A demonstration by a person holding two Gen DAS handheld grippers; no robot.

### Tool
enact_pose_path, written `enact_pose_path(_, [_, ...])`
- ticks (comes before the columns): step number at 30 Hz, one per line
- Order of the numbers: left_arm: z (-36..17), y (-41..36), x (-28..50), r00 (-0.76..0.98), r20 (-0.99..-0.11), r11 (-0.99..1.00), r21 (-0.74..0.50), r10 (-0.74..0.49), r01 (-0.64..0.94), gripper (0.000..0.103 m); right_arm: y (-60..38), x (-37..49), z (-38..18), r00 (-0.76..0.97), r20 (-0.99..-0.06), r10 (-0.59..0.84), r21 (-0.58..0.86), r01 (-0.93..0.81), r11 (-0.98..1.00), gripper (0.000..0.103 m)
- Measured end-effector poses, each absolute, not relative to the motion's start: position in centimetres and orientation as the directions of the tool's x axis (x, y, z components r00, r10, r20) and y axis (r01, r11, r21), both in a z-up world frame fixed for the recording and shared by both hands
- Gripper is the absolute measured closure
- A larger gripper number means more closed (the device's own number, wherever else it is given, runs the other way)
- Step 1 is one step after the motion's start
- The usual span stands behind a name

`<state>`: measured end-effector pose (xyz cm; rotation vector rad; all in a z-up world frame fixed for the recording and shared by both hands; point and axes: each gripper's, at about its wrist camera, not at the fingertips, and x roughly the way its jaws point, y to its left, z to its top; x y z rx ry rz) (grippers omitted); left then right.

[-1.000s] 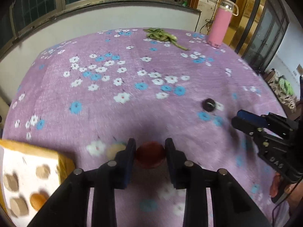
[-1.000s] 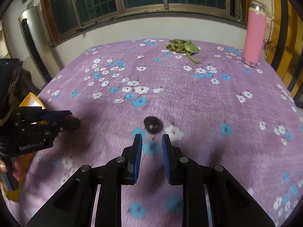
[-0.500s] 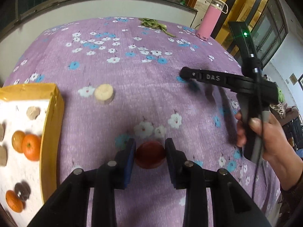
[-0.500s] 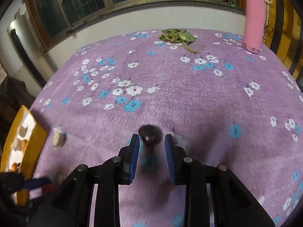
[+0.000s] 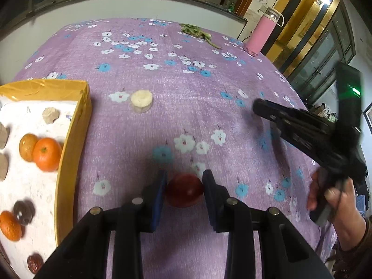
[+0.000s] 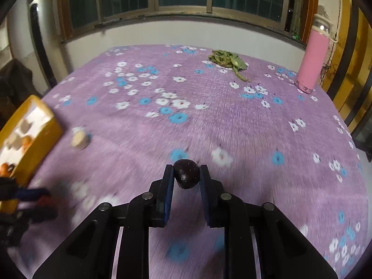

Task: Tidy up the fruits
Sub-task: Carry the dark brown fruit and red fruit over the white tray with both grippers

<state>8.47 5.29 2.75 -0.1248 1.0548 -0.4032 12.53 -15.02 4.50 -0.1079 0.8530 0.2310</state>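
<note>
- My left tool, low in the middle of the left wrist view, is clamped on a red fruit; both blue pads press its sides and it points steeply down at the purple flowered cloth.
- My right tool grips a small dark fruit at the tips of its pads, low centre in the right wrist view, and is likewise tilted downward.
- In the left wrist view my right hand shows at the right edge, fingers wrapped round the handle, with that tool's body slanting up and left over the bench.
- The yellow box sits at the left edge, holding oranges and darker pieces.
- A pale round piece lies on the cloth just right of the box.
- A pink bottle stands upright at the upper right, near a heap of green leaves.
</note>
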Motion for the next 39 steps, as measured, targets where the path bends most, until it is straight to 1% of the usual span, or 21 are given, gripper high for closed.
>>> enact_pose_path(6, [3.3,5.8,6.0,0.44,-0.806,0.911,-0.289,-0.397,0.294,0.068,-14.0,6.8,6.2,0.655,-0.736,0.175,0.003,-0.254,0.967,0.082])
enact_pose_path(15, [4.9,7.4,3.1,0.454,-0.786,0.9,-0.294,-0.419,0.321,0.068,-11.8,1.6,5.1,0.632,-0.759,0.161,0.039,-0.202,0.979,0.082])
enact_pose_path(24, [6.8,12.2,1.9,0.502,-0.76,0.909,-0.309,-0.412,0.279,0.069,-8.1,1.5,5.5,0.608,-0.769,0.198,0.076,-0.221,0.972,0.082])
enact_pose_path(39, [7.2,23.4,2.0,0.565,-0.772,0.955,-0.268,-0.29,0.123,0.069,2.9,3.1,7.7,0.587,-0.745,0.317,0.1,-0.371,0.923,0.082])
